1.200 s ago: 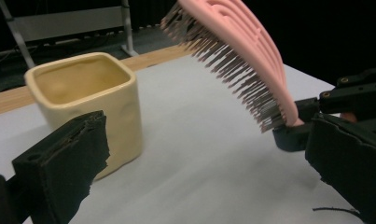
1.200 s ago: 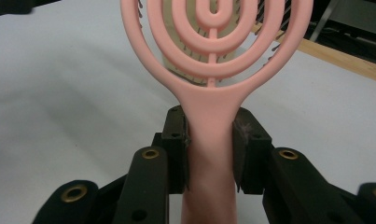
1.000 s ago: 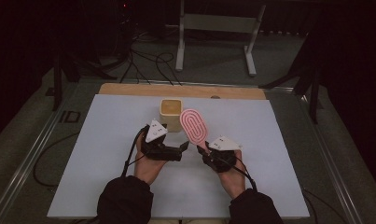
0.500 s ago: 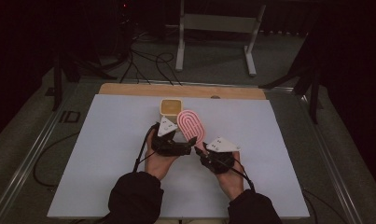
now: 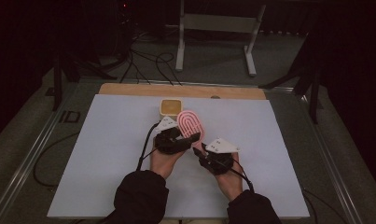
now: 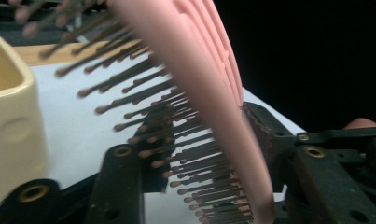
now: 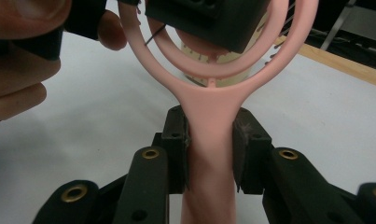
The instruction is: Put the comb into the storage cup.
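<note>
The right gripper (image 5: 205, 150) clamped the handle of the pink hairbrush (image 5: 191, 124), holding it above the middle of the white counter (image 5: 106, 154). The left gripper (image 5: 185, 138) had just been closing its jaws, now pressed across the brush head and its bristles. A cream cup (image 5: 169, 107) stood just beyond, at the far side.

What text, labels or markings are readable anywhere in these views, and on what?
"ID": pale letters on the dark floor strip left of the table, high view.
Small dark marks on the grey plates of the left claw and right claw: too small to read.
Pink hairbrush, cream cup: no text.
</note>
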The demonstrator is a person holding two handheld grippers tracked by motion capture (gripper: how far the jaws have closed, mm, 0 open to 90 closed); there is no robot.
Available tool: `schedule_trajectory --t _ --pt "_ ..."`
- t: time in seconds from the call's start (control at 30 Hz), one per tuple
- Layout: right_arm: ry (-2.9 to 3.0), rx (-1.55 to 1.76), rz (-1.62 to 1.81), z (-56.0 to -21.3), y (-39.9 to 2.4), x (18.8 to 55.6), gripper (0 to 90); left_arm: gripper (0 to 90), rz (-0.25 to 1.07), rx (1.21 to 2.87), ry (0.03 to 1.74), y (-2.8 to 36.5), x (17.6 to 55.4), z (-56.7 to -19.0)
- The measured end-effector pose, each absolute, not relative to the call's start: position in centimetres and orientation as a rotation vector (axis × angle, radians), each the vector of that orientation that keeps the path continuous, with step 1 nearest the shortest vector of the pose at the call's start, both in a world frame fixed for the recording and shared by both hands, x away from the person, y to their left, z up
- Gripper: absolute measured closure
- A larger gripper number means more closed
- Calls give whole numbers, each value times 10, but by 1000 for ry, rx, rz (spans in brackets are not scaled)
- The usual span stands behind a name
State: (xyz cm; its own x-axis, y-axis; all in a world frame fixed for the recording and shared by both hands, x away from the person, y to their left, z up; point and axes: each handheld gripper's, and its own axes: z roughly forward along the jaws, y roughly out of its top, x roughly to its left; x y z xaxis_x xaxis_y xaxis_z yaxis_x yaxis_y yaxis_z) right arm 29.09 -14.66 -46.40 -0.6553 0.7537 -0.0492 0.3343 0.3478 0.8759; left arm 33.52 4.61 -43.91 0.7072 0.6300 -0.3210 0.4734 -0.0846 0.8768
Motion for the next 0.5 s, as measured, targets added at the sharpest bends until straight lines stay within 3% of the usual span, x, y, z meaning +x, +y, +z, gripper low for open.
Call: schedule_trajectory --t 0.5 --pt "2172 960 1269 -466 -147 293 693 645 81 1681 837 42 332 -436"
